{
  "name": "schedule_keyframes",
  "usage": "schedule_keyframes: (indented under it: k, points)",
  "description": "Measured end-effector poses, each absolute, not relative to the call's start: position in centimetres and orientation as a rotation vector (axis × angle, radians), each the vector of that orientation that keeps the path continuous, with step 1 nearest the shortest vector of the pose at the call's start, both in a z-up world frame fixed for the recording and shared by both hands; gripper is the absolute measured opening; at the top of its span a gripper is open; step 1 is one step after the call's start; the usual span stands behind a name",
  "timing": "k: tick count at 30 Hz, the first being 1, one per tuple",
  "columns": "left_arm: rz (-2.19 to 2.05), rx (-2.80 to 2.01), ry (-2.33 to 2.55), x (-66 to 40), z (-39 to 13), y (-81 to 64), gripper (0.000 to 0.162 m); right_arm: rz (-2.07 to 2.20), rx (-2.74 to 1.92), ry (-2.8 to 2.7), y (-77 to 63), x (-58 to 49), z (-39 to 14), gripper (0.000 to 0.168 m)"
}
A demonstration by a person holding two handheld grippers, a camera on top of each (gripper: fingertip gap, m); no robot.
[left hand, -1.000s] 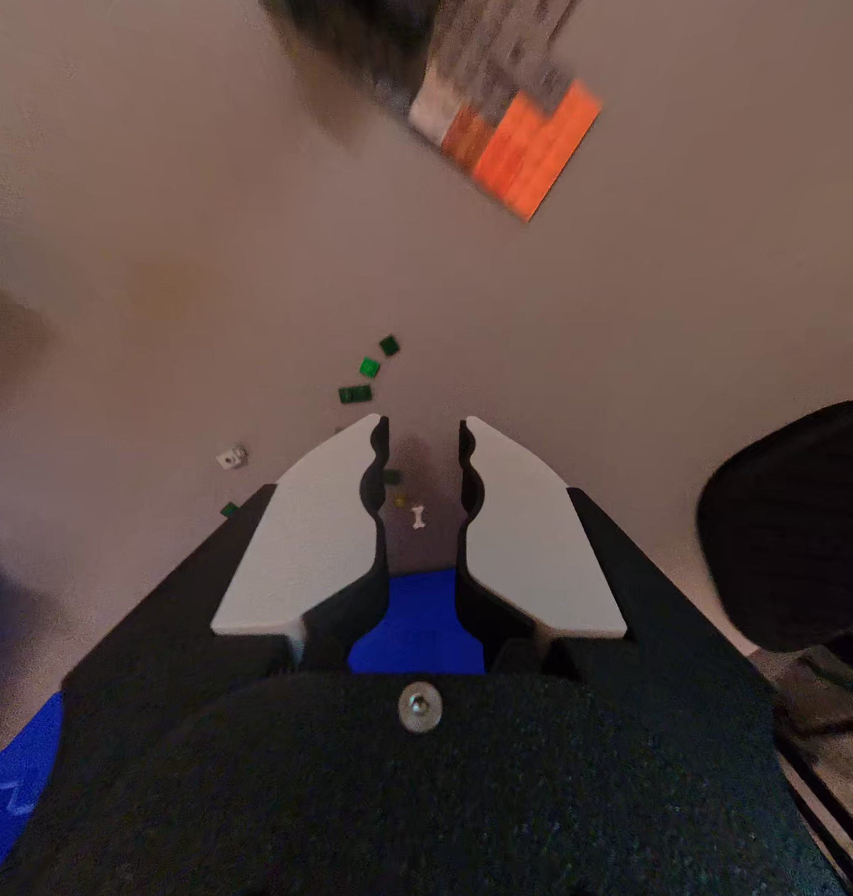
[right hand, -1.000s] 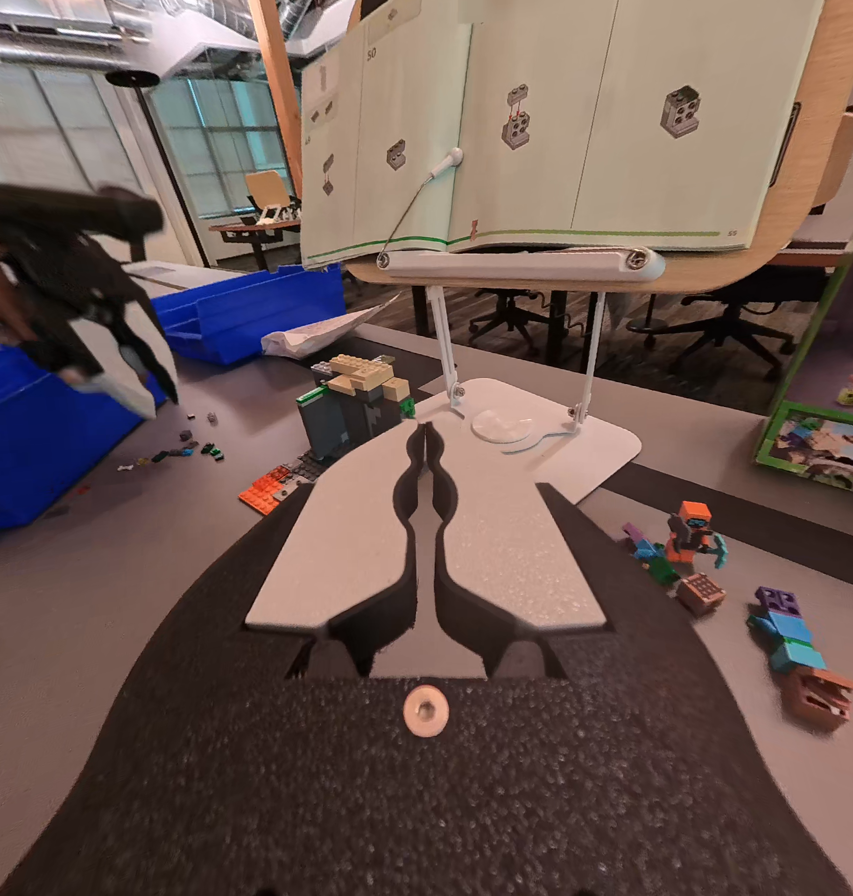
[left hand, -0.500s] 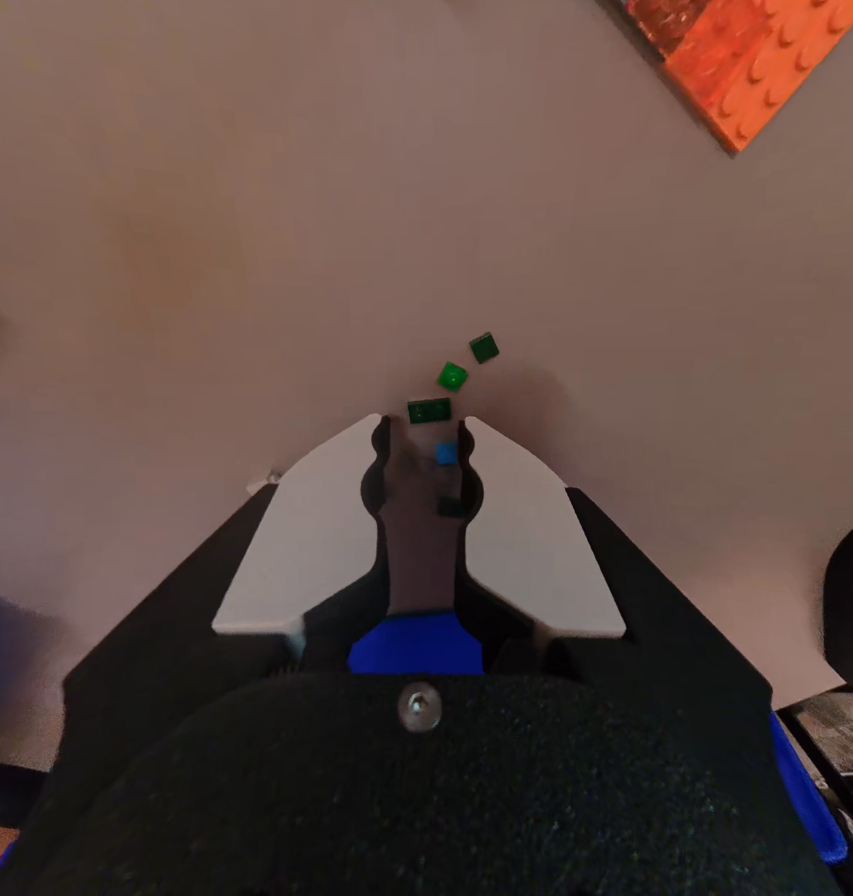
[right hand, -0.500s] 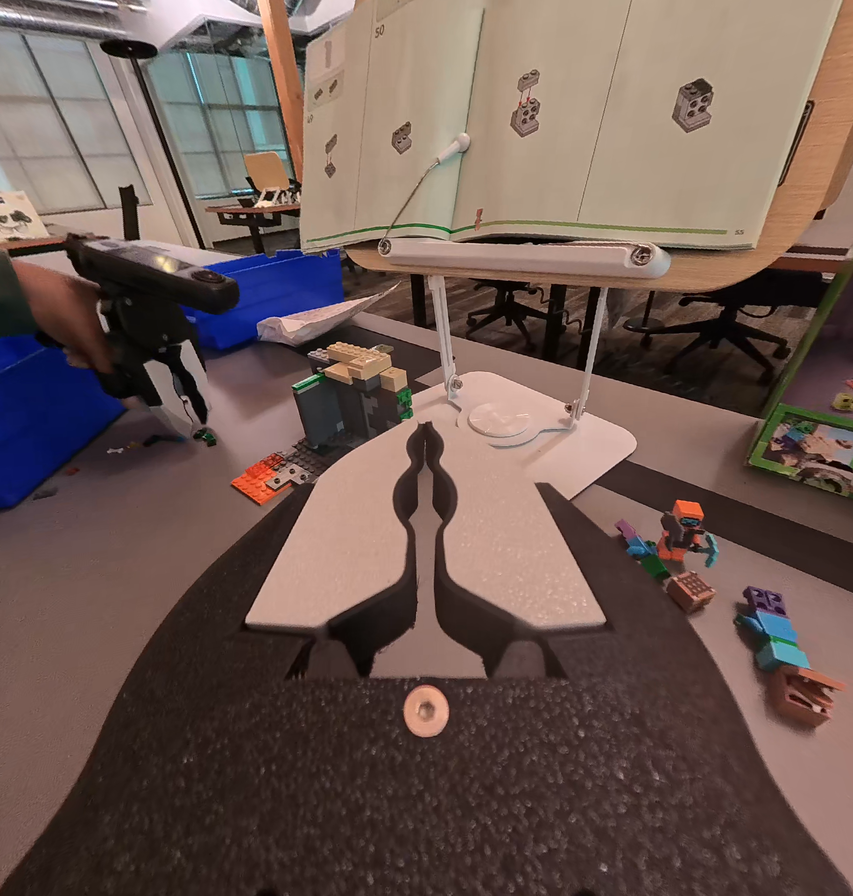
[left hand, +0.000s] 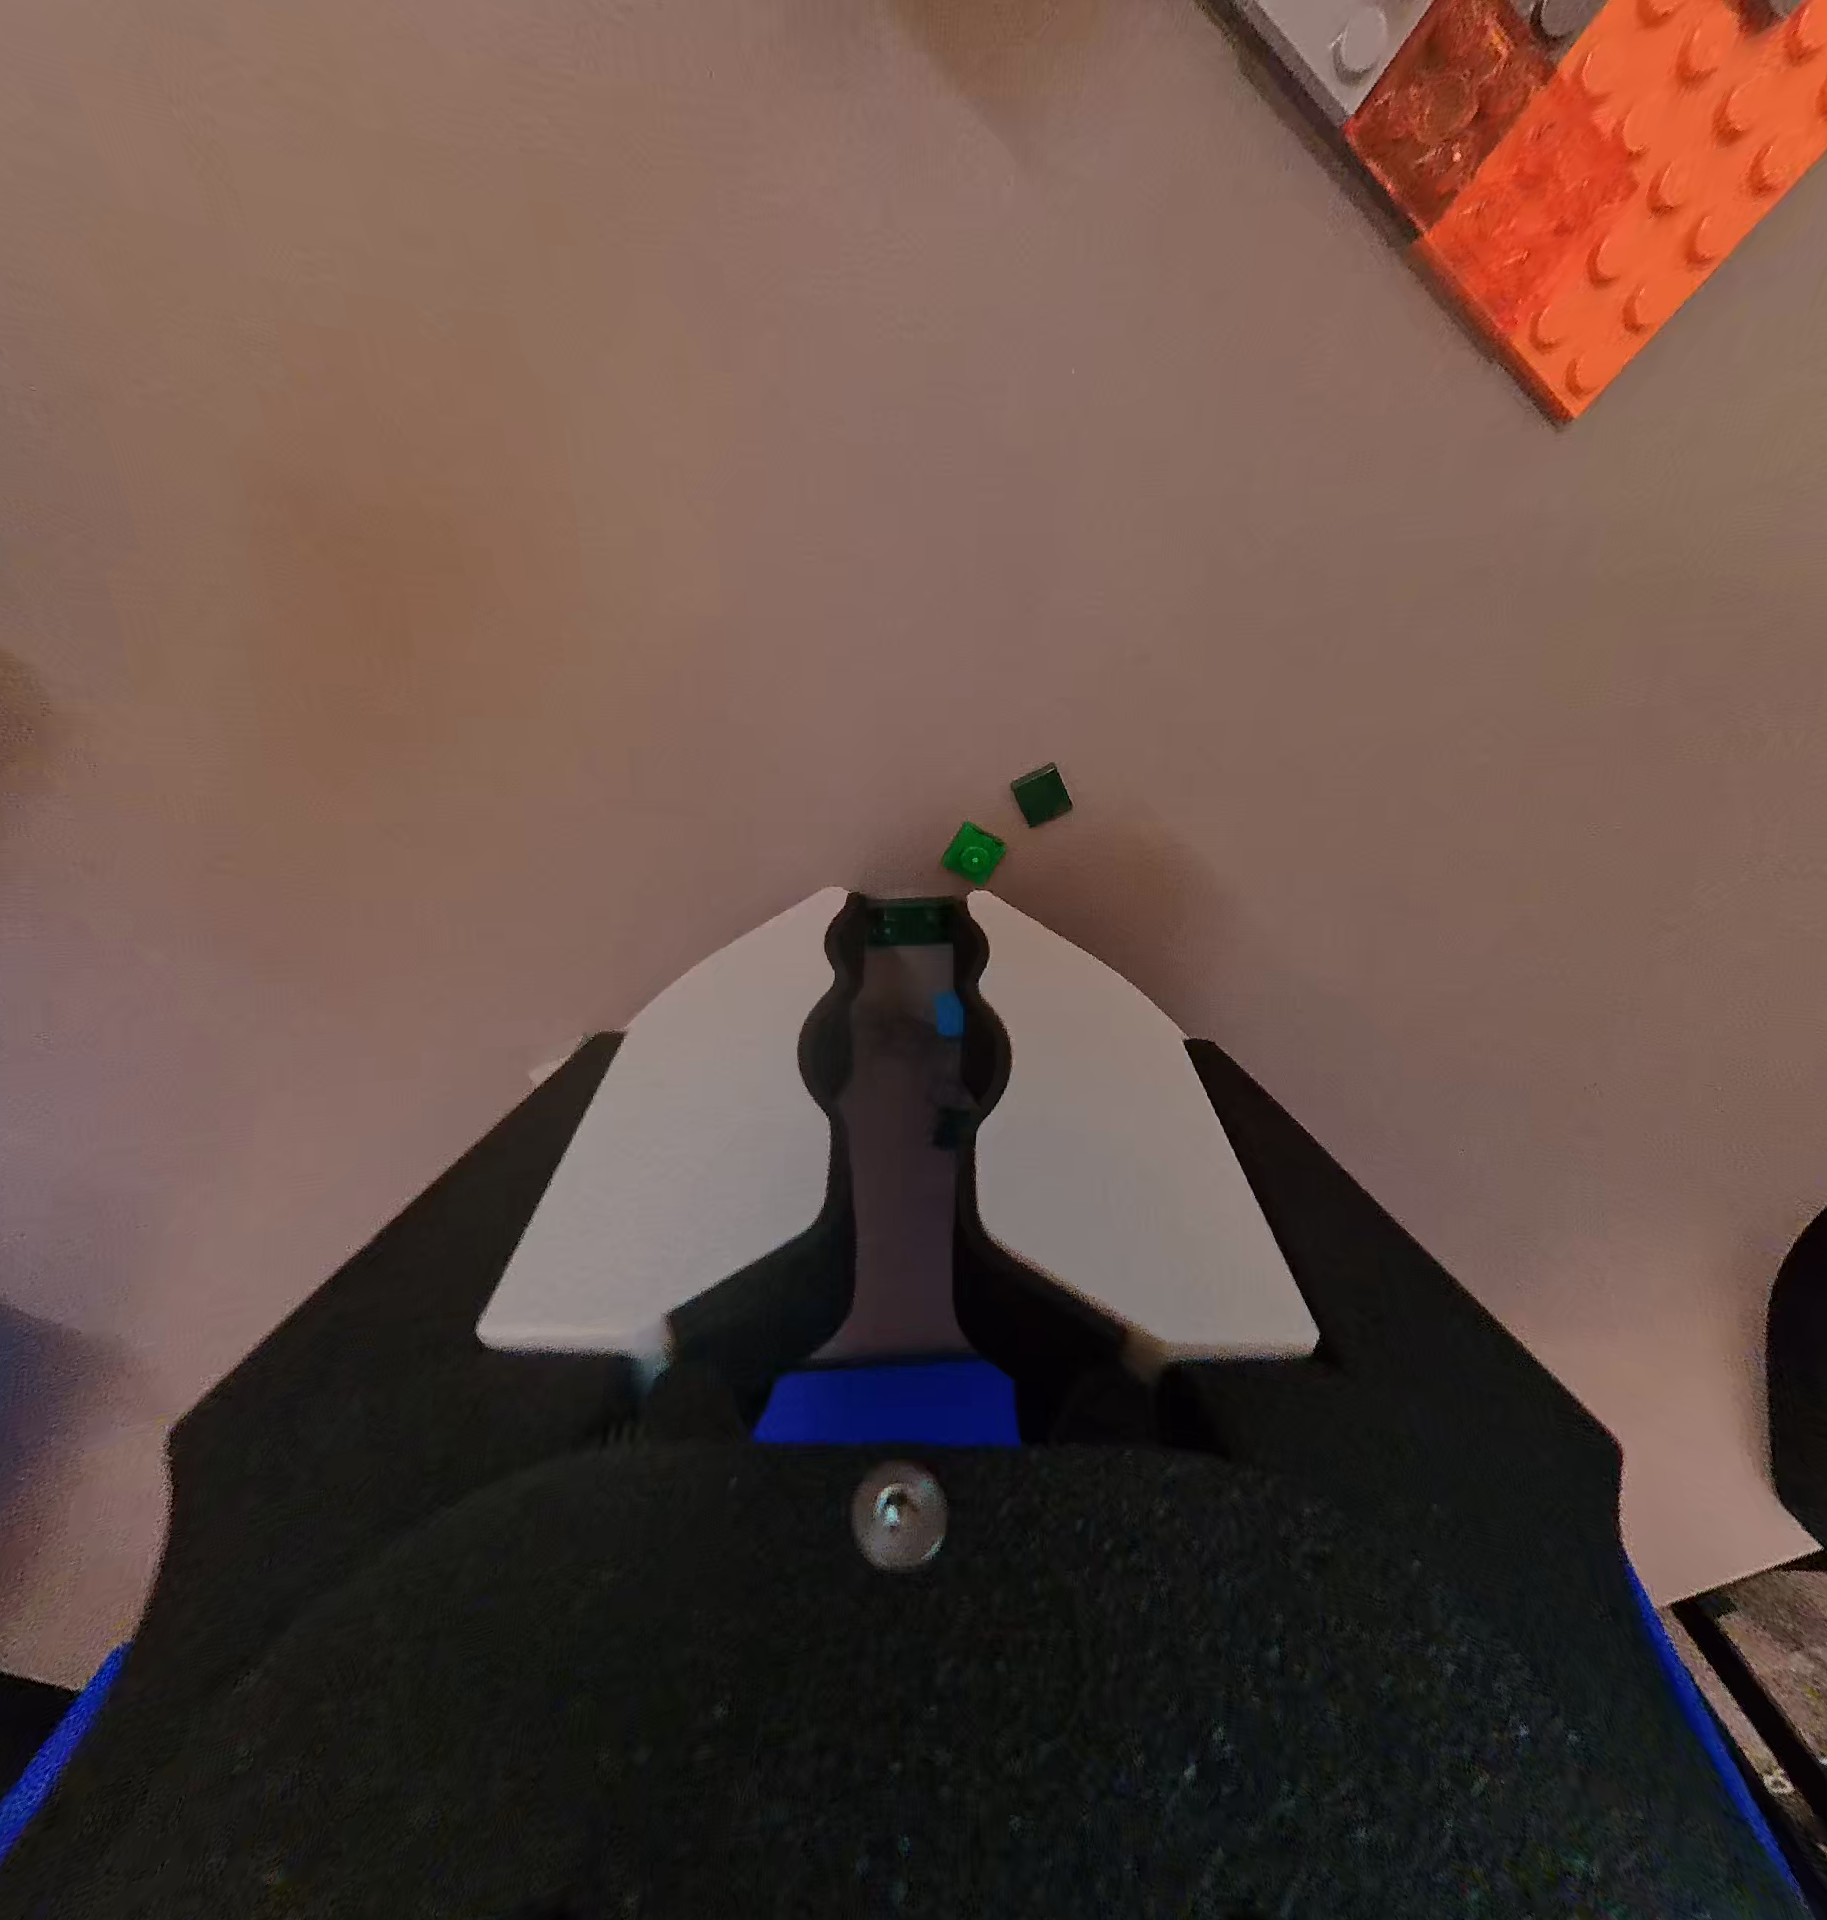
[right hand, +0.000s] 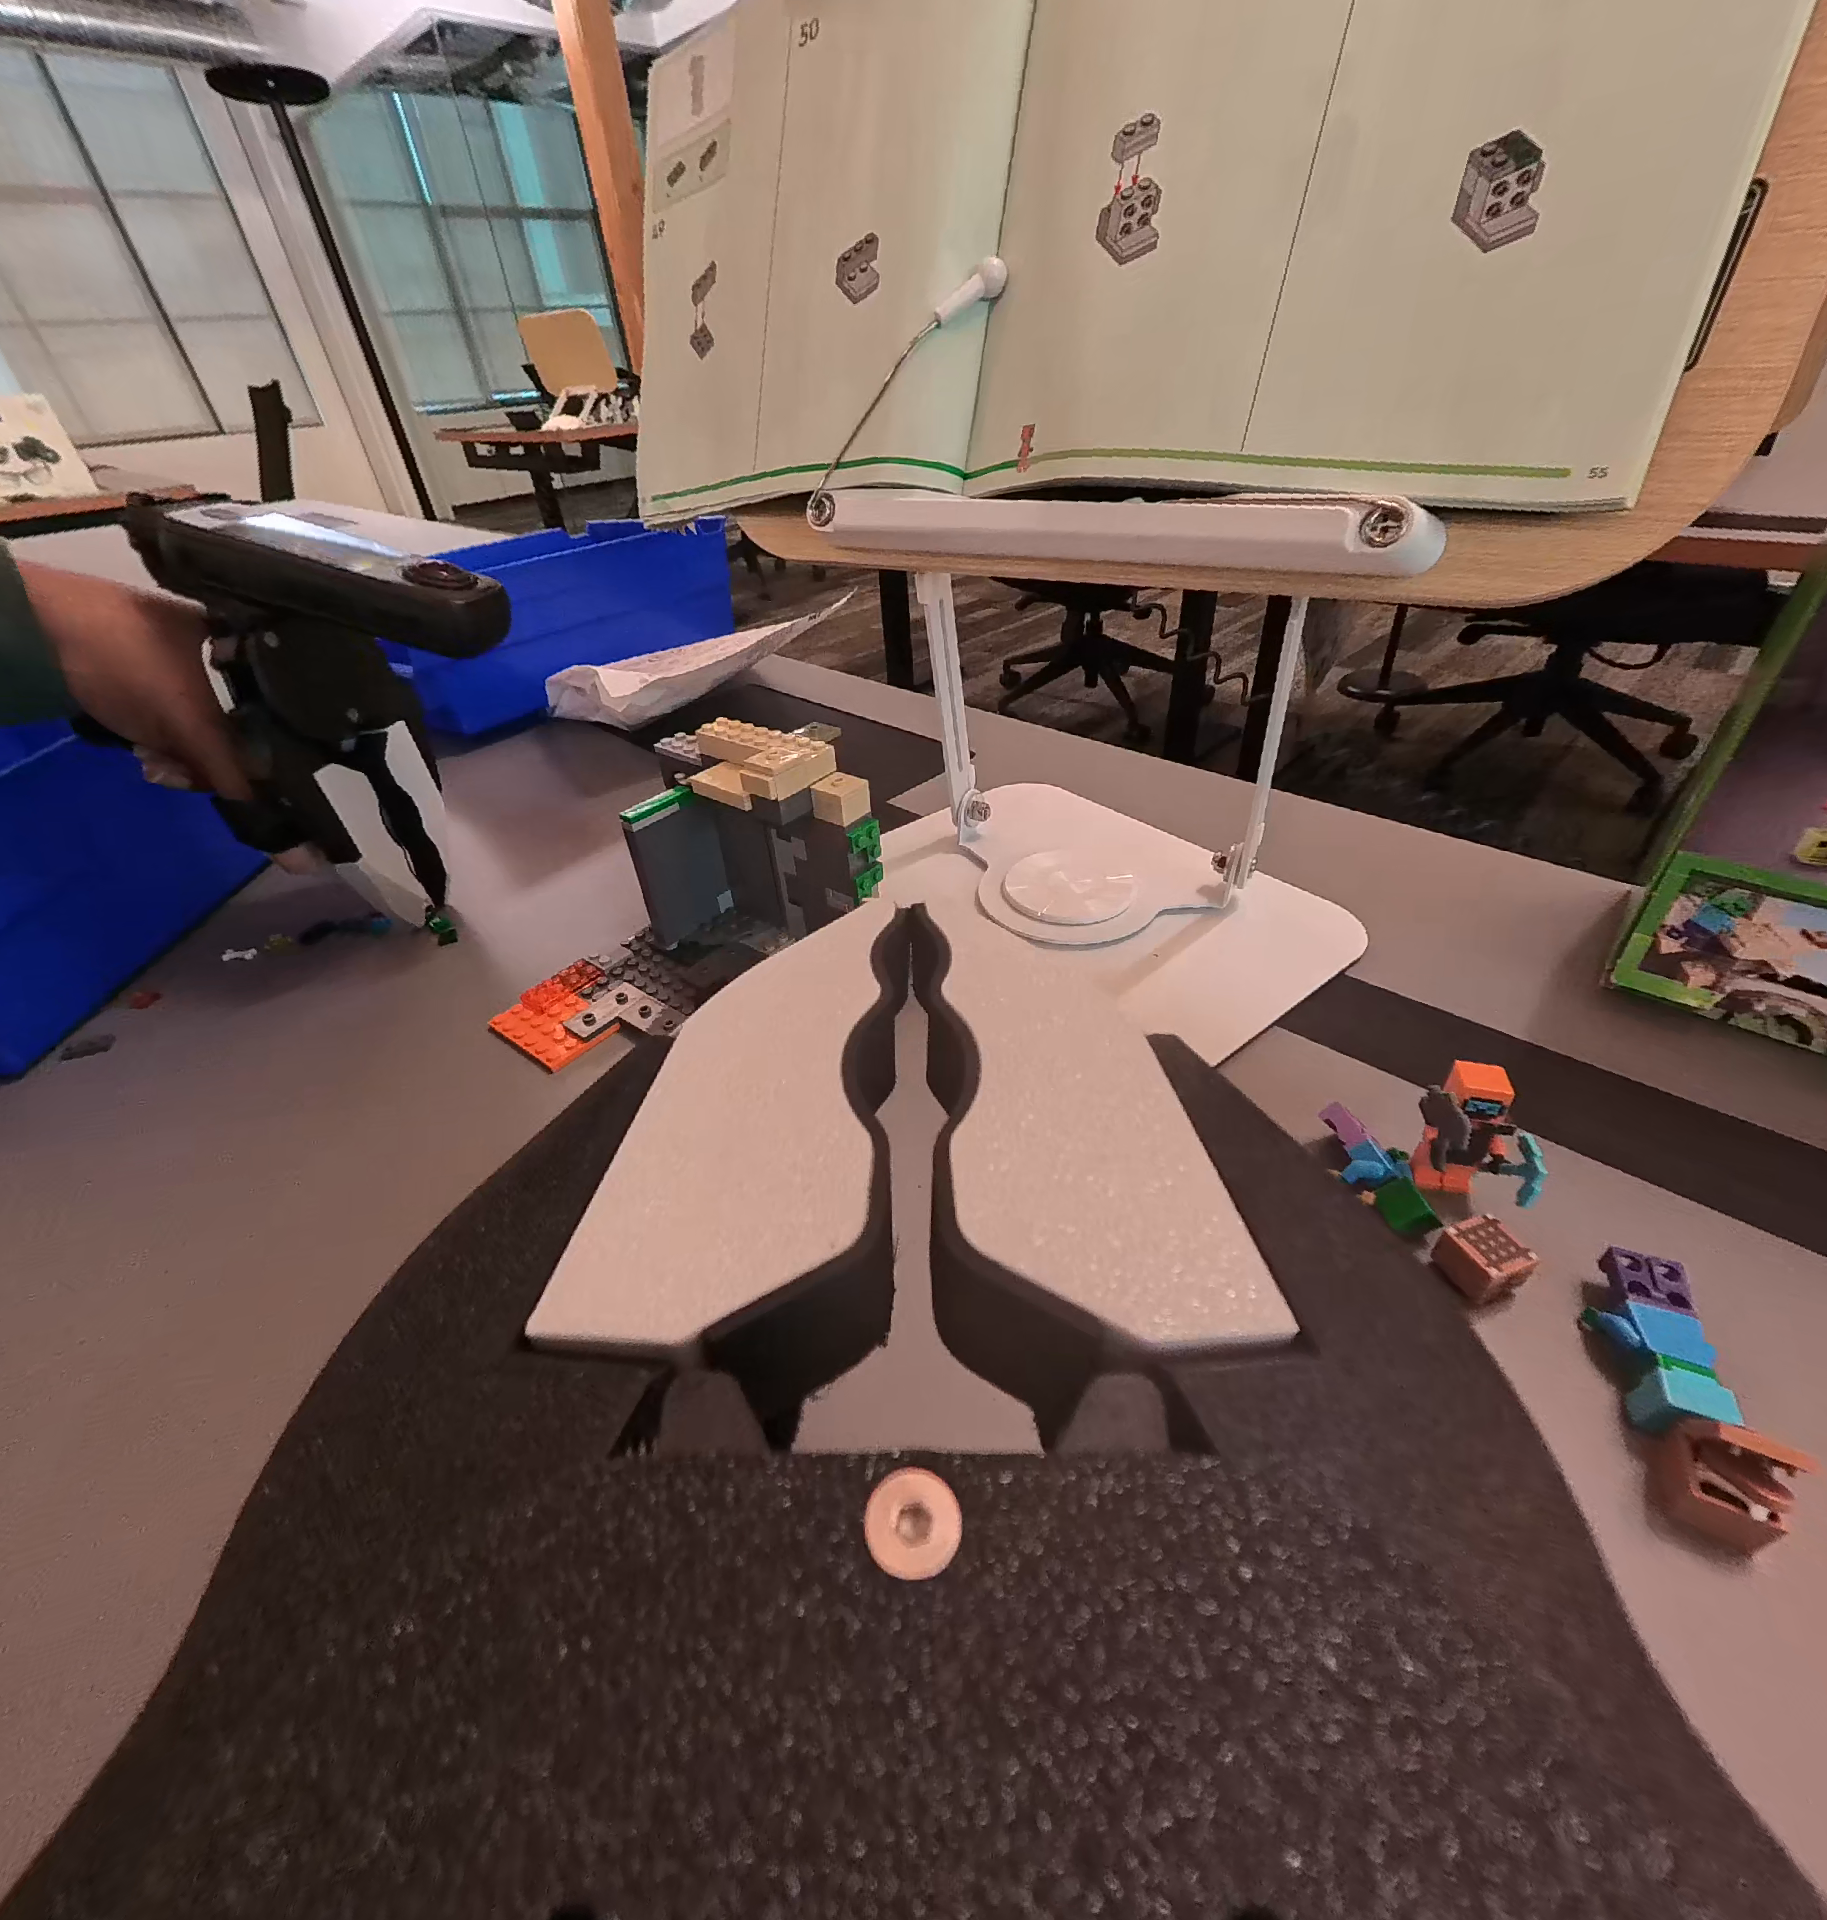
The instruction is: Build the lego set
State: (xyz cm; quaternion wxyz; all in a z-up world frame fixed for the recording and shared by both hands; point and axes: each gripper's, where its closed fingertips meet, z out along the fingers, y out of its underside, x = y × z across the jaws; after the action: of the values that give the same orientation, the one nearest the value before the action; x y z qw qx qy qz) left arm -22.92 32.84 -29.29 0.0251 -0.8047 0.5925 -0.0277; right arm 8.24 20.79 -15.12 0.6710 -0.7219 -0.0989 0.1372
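Observation:
In the left wrist view my left gripper points down at the grey table, its fingertips closed against a small dark green plate lying on the table. A bright green stud piece and a dark green tile lie just beyond it. A tiny blue piece and a dark piece lie between the fingers. The build's orange baseplate is at top right. In the right wrist view my right gripper is shut and empty, held above the table in front of the grey and tan build.
An open instruction book sits on a white stand behind the build. Blue bins stand at the left. Finished figures and a blocky figure lie at the right, with a green box beyond. Small loose pieces lie near the left gripper. The grippers' ends are close to 35 cm from one another. My right gripper is the nearer one to the blocky figure: about 20 cm, against 50 cm.
My left gripper came down onto the green pieces and its fingers narrowed around the dark green plate. The right gripper stayed shut and hardly moved.

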Motion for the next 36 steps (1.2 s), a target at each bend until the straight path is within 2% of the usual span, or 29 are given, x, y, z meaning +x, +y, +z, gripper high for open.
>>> schedule_keyframes:
  k: [6,13,16,24,33,36]
  points:
    - [-0.063,-2.443,1.829,-22.6,-28.6,32.7,0.016,0.299,-1.624,-0.224,20.7,8.3,-15.0,0.0]
    - [-0.178,-2.18,1.904,-16.9,-23.4,29.1,0.016,0.308,-1.626,-0.213,20.8,8.5,-15.1,0.0]
    - [-0.225,-2.052,2.02,-13.7,-22.6,25.7,0.016,0.306,-1.63,-0.22,20.8,8.3,-15.2,0.0]
    - [-0.228,-1.773,2.404,-8.4,-25.5,17.9,0.016,0.292,-1.641,-0.23,20.8,8.4,-15.5,0.0]
    - [-0.223,-1.659,2.513,-5.8,-28.6,16.0,0.016,0.273,-1.642,-0.253,20.7,8.4,-15.5,0.0]
    - [-0.245,-1.682,2.49,-6.1,-28.7,16.3,0.028,0.271,-1.645,-0.253,20.7,8.5,-15.5,0.0]
